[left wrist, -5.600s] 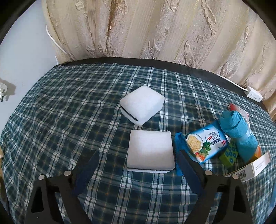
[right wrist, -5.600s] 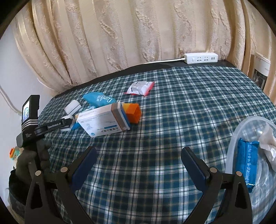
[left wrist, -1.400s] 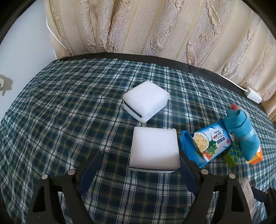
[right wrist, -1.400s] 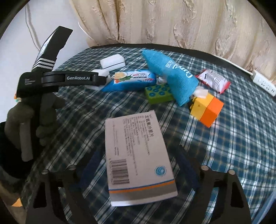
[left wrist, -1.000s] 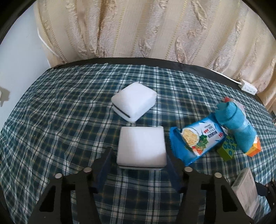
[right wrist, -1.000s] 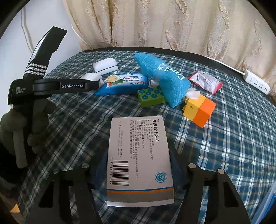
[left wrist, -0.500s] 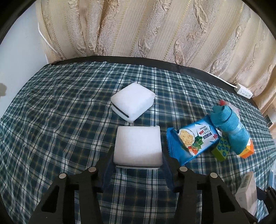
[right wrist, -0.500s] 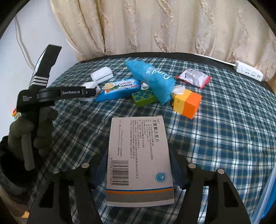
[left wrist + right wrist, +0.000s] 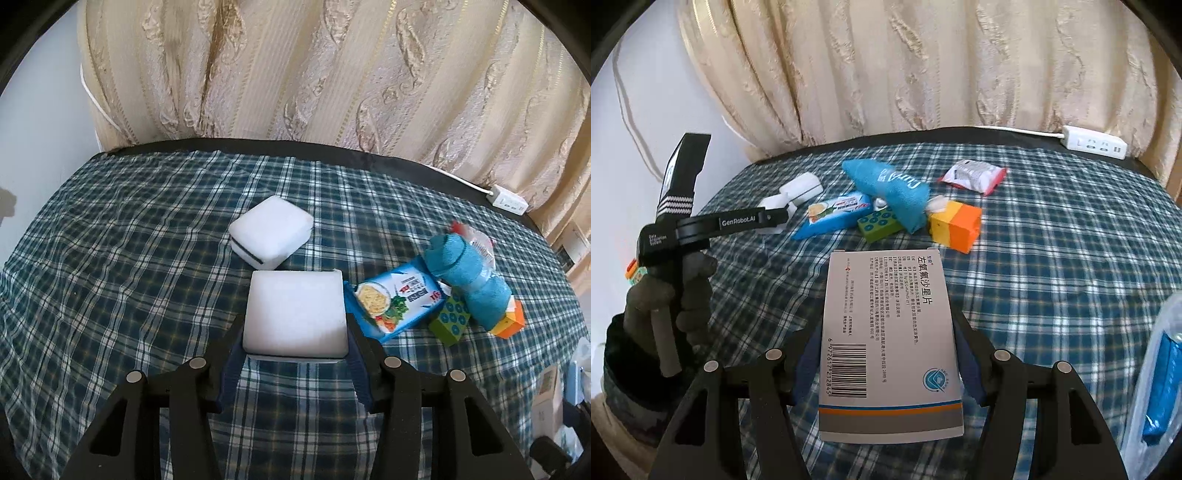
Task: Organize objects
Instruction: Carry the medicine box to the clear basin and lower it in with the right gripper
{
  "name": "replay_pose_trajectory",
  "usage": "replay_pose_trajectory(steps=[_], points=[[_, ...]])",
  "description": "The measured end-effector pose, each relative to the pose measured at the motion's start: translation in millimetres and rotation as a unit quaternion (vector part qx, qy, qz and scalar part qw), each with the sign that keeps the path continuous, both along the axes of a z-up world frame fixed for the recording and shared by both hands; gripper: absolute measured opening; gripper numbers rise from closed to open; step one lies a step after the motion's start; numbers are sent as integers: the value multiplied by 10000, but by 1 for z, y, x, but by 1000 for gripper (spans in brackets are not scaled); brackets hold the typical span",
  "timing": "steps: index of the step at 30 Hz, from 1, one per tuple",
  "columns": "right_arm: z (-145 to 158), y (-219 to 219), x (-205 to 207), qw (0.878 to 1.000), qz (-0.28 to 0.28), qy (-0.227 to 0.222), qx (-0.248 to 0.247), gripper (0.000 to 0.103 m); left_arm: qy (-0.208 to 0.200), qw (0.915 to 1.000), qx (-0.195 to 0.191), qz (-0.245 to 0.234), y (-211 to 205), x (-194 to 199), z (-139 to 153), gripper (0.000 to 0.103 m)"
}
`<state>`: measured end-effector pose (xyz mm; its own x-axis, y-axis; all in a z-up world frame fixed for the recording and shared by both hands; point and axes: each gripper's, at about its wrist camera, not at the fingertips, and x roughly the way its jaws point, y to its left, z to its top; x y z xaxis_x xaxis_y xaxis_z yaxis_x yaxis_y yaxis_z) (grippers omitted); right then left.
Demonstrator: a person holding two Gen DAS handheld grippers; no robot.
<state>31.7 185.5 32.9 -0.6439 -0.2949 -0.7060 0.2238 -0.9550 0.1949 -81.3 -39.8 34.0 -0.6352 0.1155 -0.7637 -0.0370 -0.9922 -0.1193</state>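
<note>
Left wrist: left gripper [image 9: 295, 354] clamps white sponge [image 9: 295, 314] on plaid tablecloth [image 9: 129, 277]; curtain [image 9: 332, 74] behind, seemingly beige

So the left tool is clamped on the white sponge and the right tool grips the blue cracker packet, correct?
Not quite. The left tool is clamped on the white sponge, but the right tool grips the grey medicine box; the blue cracker packet lies on the tablecloth. The right wrist view shows it.

a home room: a plaid-covered table [image 9: 147, 280] against embroidered cream curtains [image 9: 332, 74], power strip [image 9: 1095, 142] nearby.
</note>
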Motion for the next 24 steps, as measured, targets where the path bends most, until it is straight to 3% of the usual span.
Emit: replay_pose_trajectory(steps=[24], points=[[30,70,63,9943,-992,371,-81,65,159,9995,-214,-178,20,10,10,52]])
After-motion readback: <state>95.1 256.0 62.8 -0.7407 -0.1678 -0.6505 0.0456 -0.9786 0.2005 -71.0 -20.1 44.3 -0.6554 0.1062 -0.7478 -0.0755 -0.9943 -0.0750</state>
